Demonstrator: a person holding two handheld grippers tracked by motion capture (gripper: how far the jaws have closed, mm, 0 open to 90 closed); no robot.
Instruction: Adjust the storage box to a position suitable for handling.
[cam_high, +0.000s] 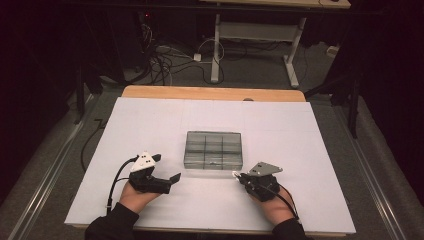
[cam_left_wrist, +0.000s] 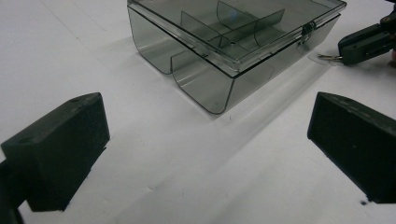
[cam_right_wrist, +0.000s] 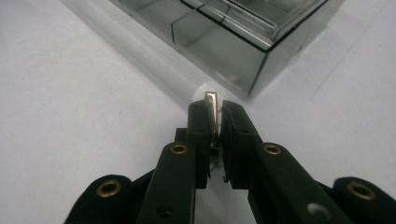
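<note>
Right gripper view: right claw (cam_right_wrist: 214, 122) pinches metal piece (cam_right_wrist: 211, 106) near box (cam_right_wrist: 243, 51) corner.

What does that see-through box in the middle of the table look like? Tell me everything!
The box is smoky grey, clear plastic, low and rectangular with rounded bottom edges. Thin walls inside split it into small compartments, which look empty. Its flat clear lid is shut, with a small latch on the front. It sits flat on the white table, between the two claws. Neither touches it: the left claw stands open beside it, and the right claw pinches a small shiny metal piece close to its corner.
</note>
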